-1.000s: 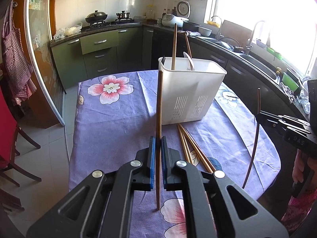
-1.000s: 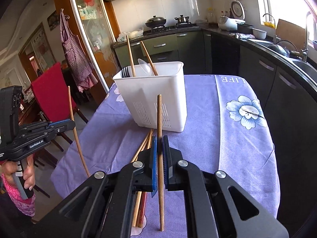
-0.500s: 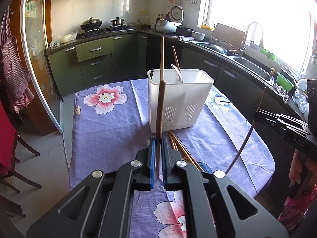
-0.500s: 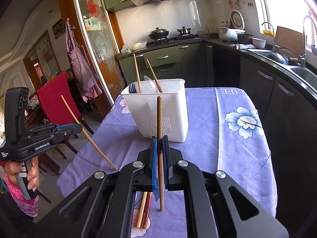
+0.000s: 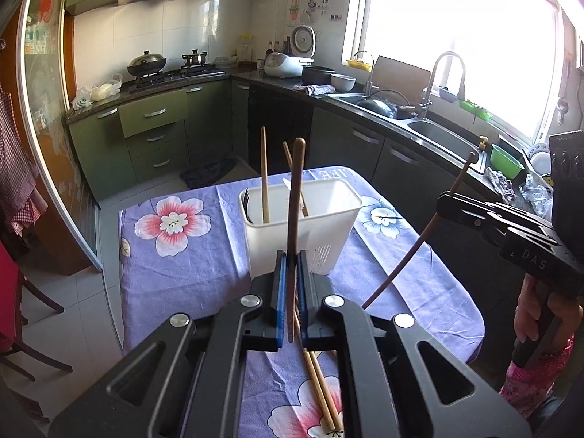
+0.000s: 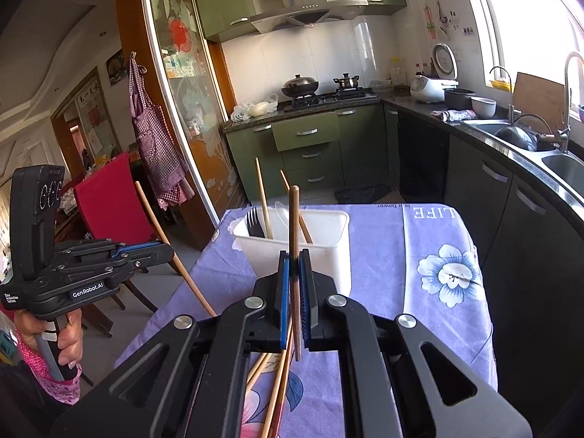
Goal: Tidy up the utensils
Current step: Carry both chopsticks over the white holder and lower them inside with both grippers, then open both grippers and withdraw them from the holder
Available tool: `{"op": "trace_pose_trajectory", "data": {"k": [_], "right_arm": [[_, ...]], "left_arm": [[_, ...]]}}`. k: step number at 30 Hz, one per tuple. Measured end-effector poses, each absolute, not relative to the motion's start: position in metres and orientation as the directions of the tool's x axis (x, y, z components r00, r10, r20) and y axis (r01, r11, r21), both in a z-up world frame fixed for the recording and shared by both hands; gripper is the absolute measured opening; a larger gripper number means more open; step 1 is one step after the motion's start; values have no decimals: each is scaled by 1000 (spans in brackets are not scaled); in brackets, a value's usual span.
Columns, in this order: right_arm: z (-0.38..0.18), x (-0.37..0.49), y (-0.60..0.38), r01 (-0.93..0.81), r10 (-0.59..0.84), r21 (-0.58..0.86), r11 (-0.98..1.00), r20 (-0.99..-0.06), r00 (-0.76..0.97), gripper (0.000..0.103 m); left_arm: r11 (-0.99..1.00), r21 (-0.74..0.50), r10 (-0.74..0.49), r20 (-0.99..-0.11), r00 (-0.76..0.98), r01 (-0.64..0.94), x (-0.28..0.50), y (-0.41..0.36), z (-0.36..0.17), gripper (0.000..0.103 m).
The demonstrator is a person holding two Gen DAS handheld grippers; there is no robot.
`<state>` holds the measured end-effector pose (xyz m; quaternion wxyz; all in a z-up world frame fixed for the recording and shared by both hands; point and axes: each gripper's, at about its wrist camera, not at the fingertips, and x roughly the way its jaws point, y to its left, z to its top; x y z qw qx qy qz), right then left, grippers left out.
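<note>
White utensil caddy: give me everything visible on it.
The white utensil caddy is a rectangular, open-topped bin, plastic by its look, with slotted vents low on its front wall. It stands upright on the purple floral tablecloth. Inside are a black fork, two leaning wooden chopsticks and a pale utensil. Neither gripper touches it.

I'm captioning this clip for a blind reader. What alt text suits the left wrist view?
The left claw is shut on a dark brown chopstick, held upright before a white utensil basket on a purple floral tablecloth. More chopsticks lie loose below. At right, the right claw grips another chopstick.
</note>
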<state>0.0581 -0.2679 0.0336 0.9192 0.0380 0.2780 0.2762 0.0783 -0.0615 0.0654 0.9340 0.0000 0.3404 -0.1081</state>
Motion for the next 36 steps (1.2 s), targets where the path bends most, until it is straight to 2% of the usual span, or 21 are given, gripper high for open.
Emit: {"op": "trace_pose_trajectory", "data": {"k": [12, 17, 20, 28, 33, 36], "right_arm": [[146, 84, -258, -515, 541, 173, 840, -348, 765, 6], [166, 118, -251, -489, 514, 163, 857, -338, 788, 6], [155, 146, -244, -472, 499, 169, 865, -372, 783, 6], [78, 189, -224, -462, 491, 192, 866, -503, 711, 6], [51, 191, -219, -467, 491, 194, 863, -540, 684, 7], [49, 187, -220, -468, 491, 192, 862, -541, 683, 11]], "left_arm": [[973, -29, -210, -521, 827, 229, 111, -81, 150, 6], [980, -10, -176, -493, 852, 197, 135, -82, 162, 6], [986, -5, -148, -498, 855, 168, 154, -79, 154, 6], [989, -22, -126, -614, 779, 143, 195, -71, 98, 6], [988, -17, -125, -666, 735, 152, 198, -74, 76, 6], [988, -9, -119, -669, 734, 152, 193, -74, 75, 6]]}}
